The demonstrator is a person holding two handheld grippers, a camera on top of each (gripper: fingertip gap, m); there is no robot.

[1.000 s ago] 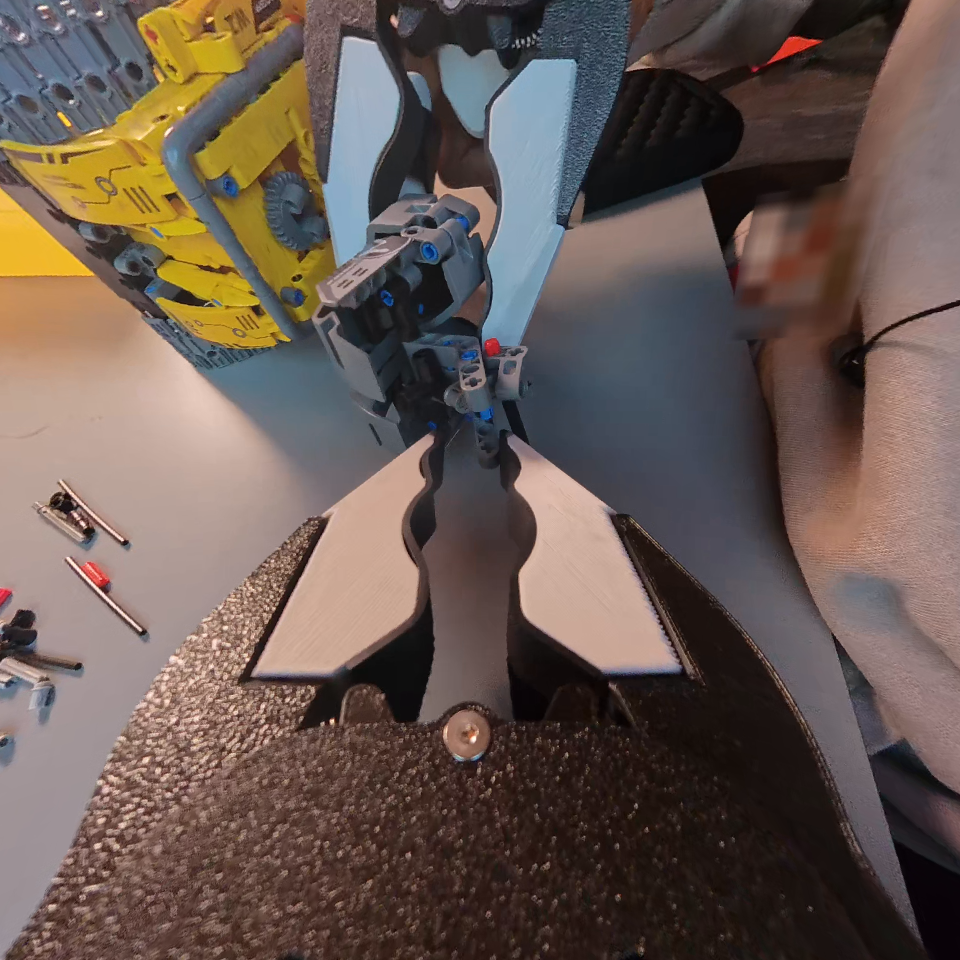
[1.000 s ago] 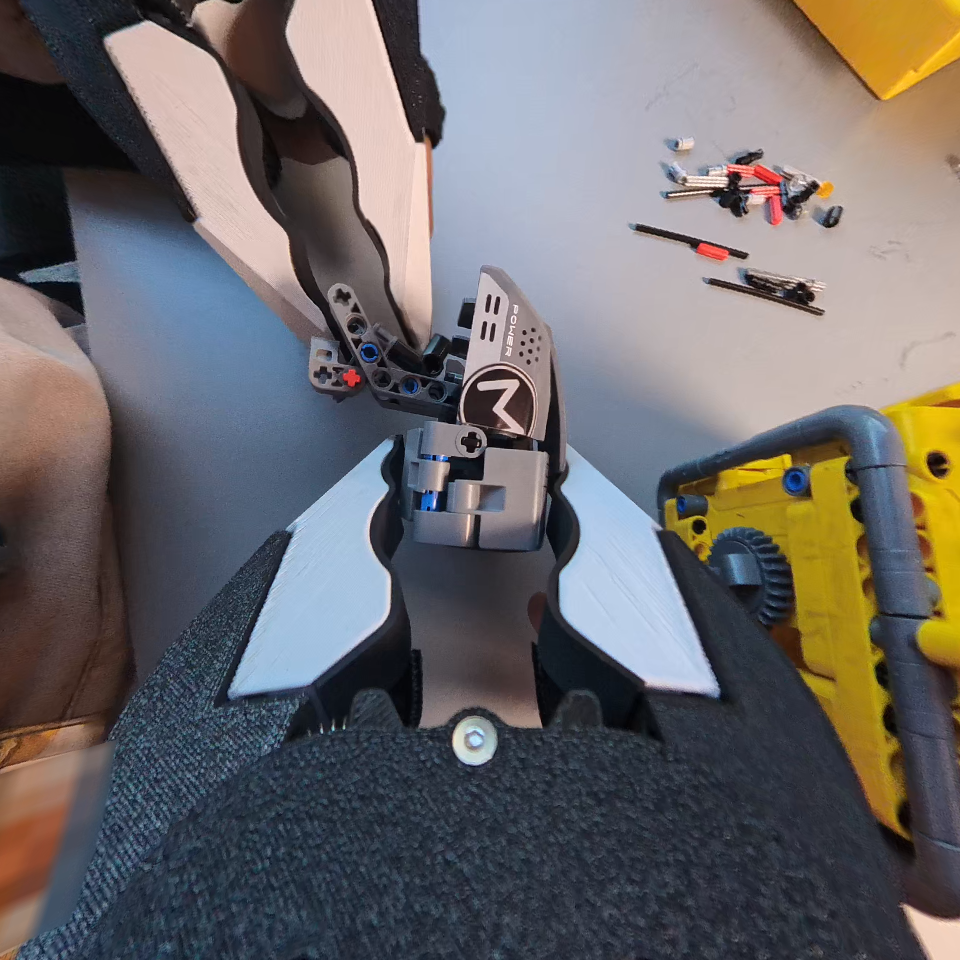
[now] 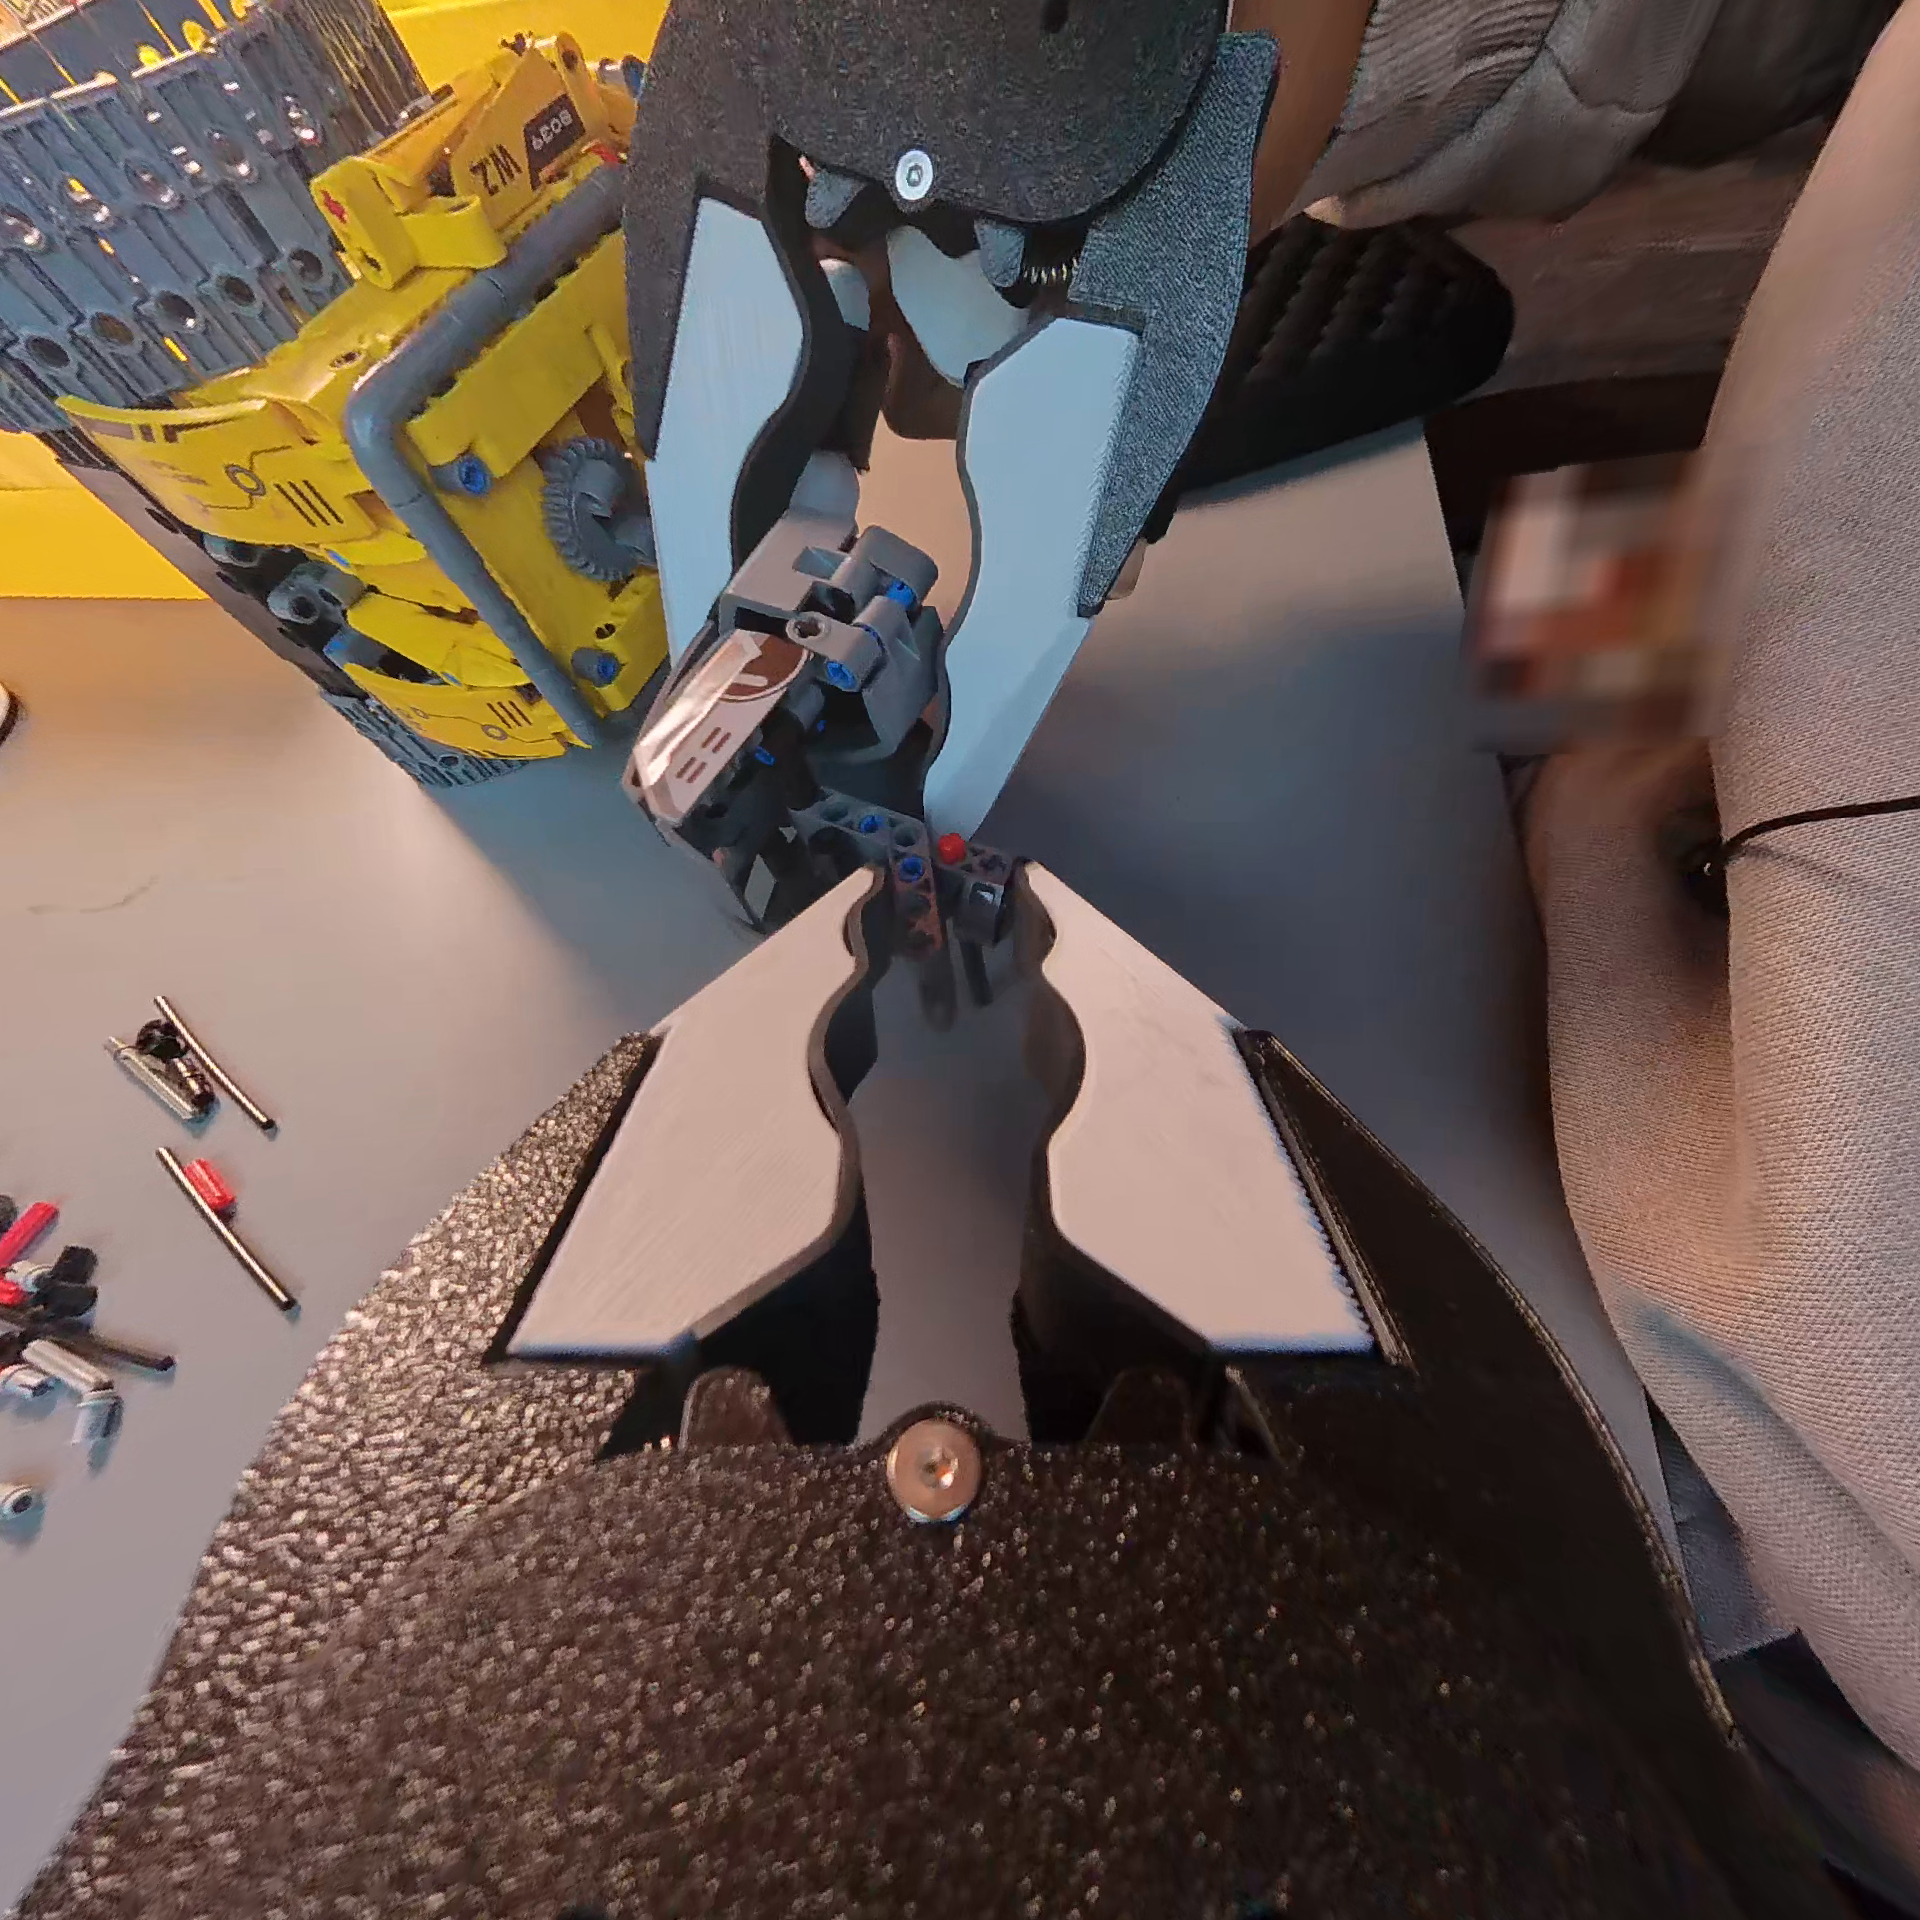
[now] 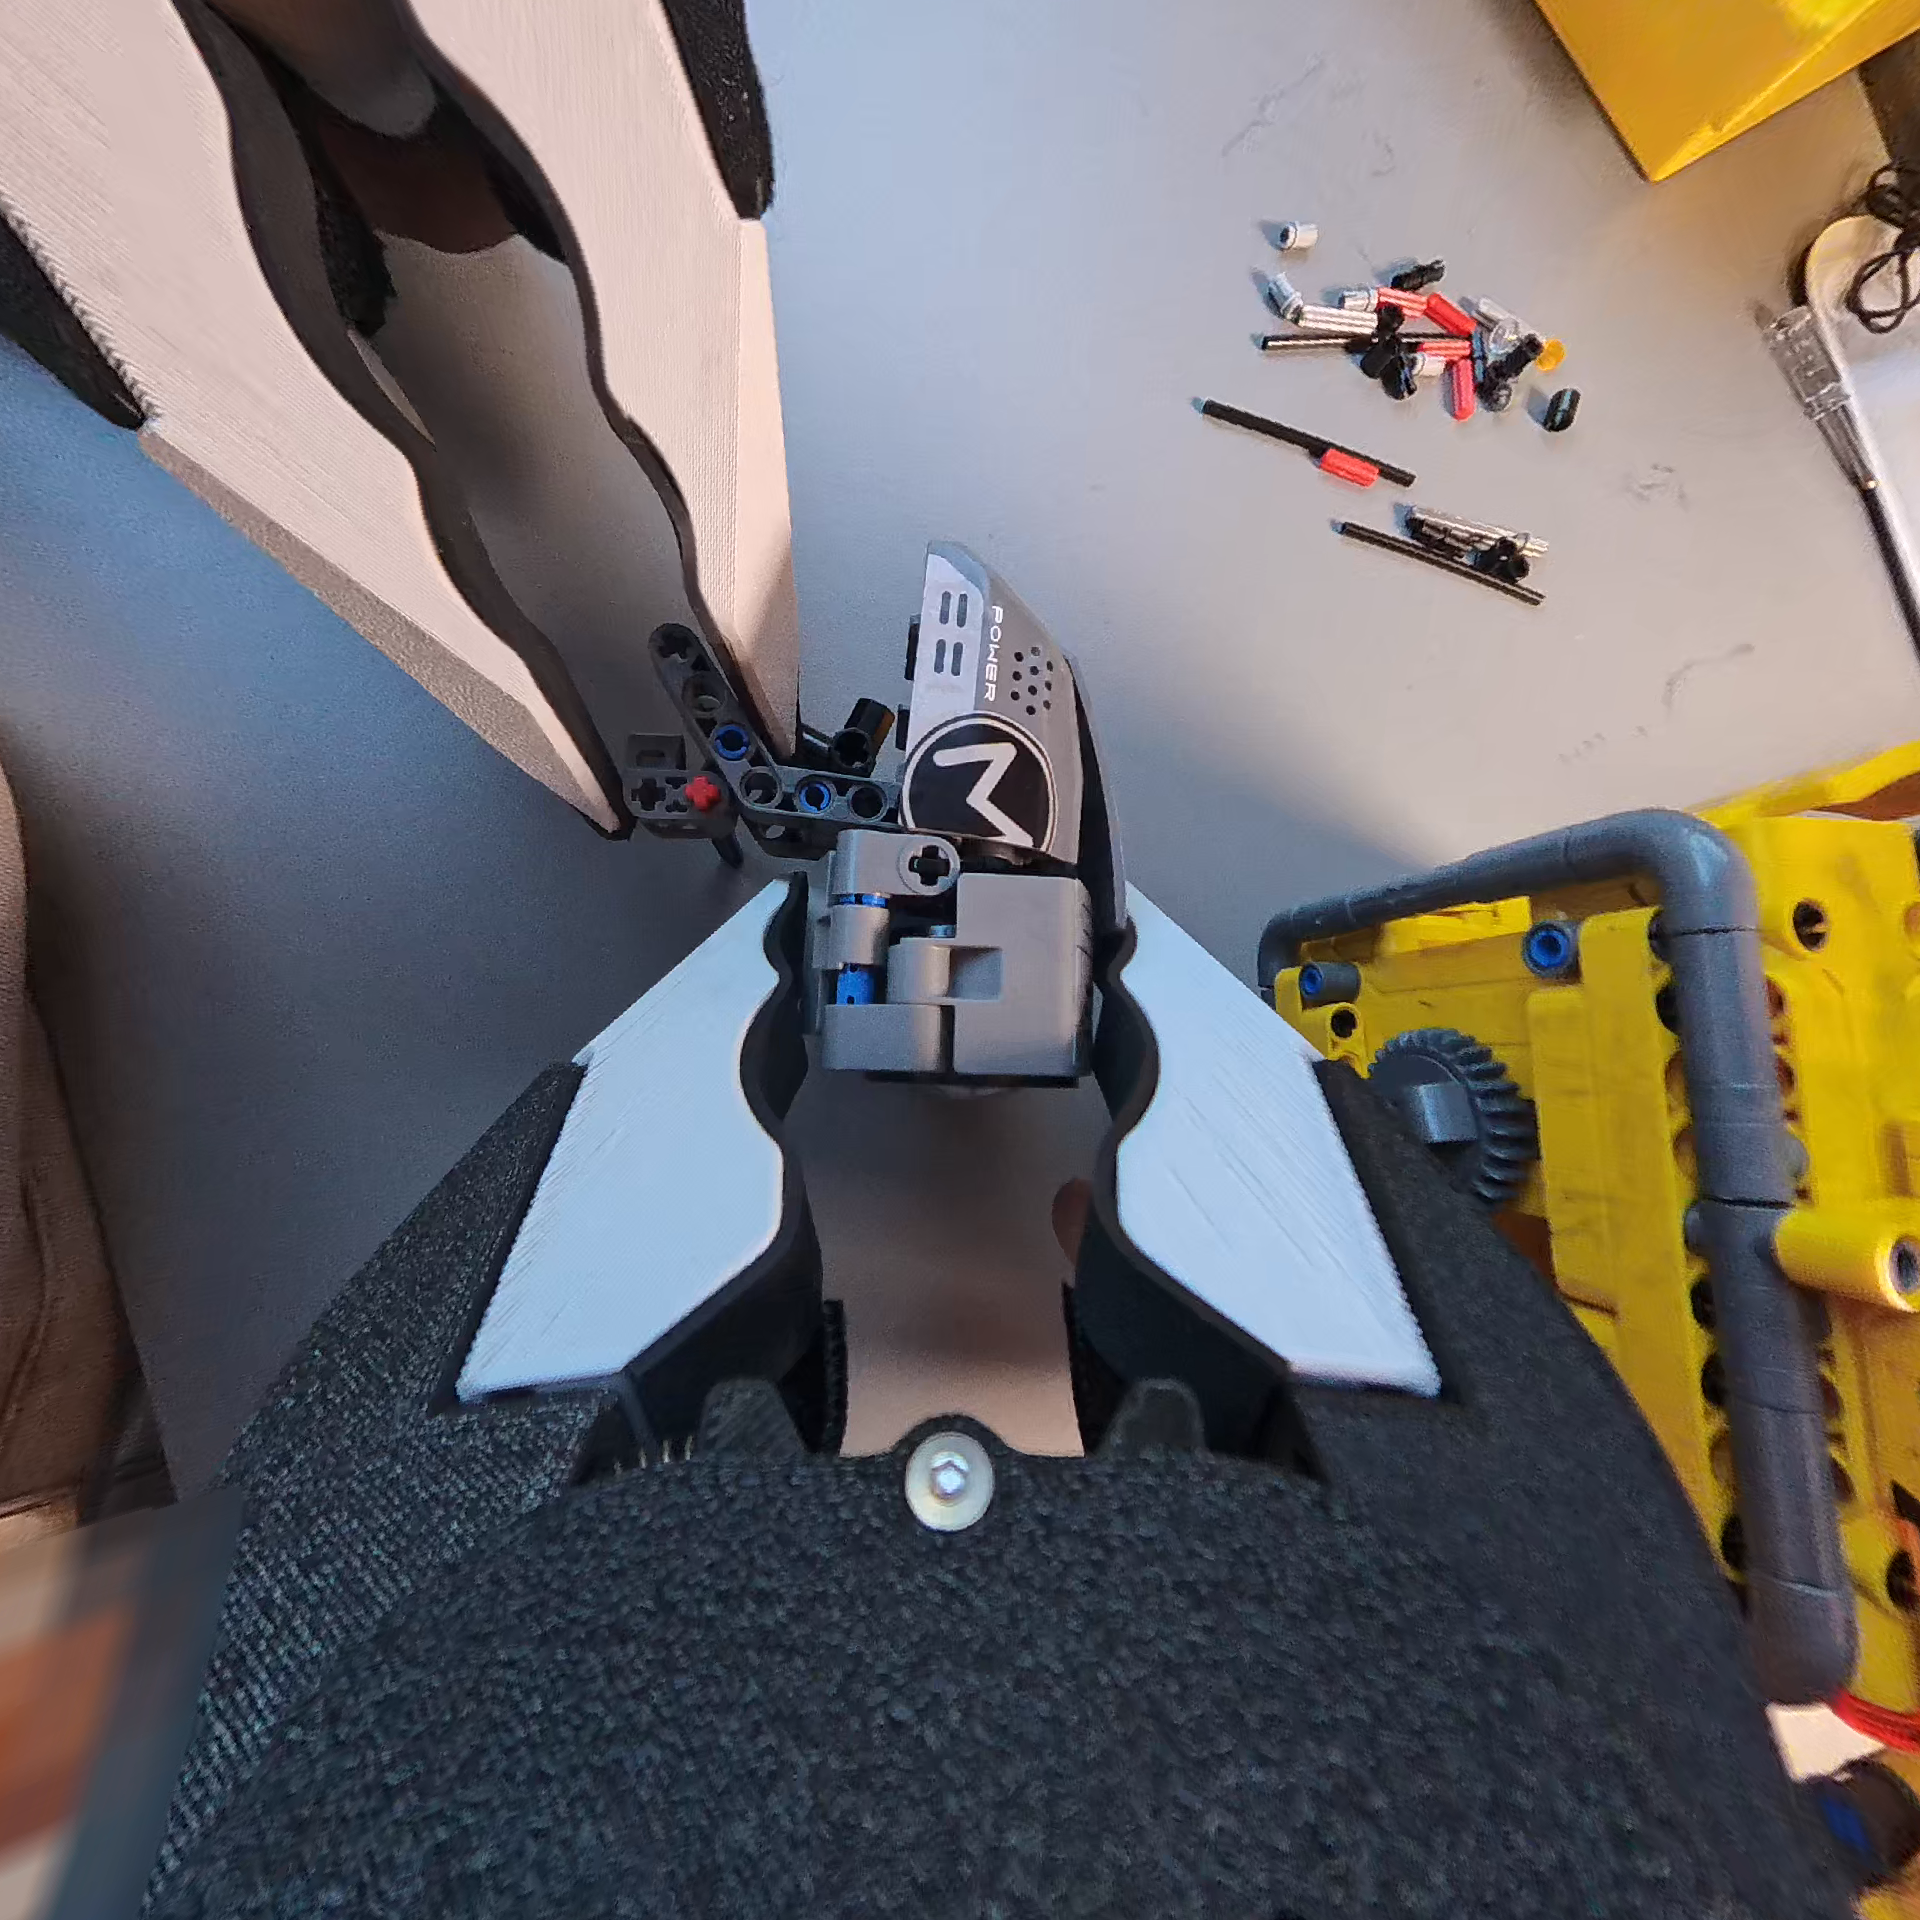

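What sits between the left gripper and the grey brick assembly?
Nothing visible. The left gripper is already closed on the black beam sticking out of the grey brick assembly, which the right gripper clamps.

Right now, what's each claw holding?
Left gripper: shut on the black beam.
Right gripper: shut on the grey brick assembly.

grey curved panel [image 4: 987, 717]: printed word, round emblem | yellow model [image 3: 488, 177]: printed marks

Grey brick assembly [image 4: 956, 977] with blue pins, yellow model [image 4: 1621, 1091], grey table [image 4: 1195, 571], red-and-black loose pins [image 4: 1423, 332].
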